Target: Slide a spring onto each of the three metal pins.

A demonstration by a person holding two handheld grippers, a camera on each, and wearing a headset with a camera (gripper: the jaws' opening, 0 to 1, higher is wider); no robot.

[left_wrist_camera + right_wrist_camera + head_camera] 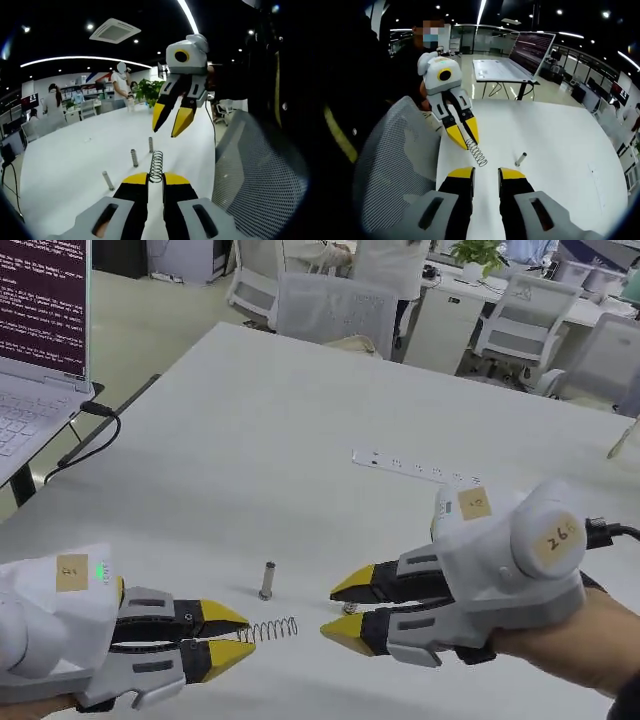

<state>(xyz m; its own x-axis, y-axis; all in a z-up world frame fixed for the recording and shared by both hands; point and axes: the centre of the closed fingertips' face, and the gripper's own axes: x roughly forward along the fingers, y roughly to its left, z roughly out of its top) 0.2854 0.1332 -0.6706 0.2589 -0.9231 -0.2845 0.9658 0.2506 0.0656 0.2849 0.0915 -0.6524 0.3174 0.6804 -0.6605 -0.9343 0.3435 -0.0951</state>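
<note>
- The white desk (300,410) runs wide across the head view. An open laptop (40,320) sits at its far left edge, and a white power strip (415,468) lies well beyond the work.
- My right gripper (328,610) comes in from the right with its yellow-tipped jaws parted. I see nothing held between them in its own view.
- My left gripper (250,633) comes in from the lower left, jaws pinched closed on one end of the spring (272,629).
- The spring lies roughly level and sticks out from the left gripper's tips toward the right gripper. Its free end is unsupported.
- A bare pin (267,580) stands upright on the desk, just beyond the spring and between the two grippers.
- In the left gripper view, two more pins (134,158) stand farther along toward the right gripper. Their sides look ribbed, and I cannot tell whether they already carry springs.
- I judge the step in hand to be carrying this spring to the bare pin.
- The next move calls for tipping the spring upright, lining its open end over the pin's top and lowering it. The right gripper could steady the free end.
</note>
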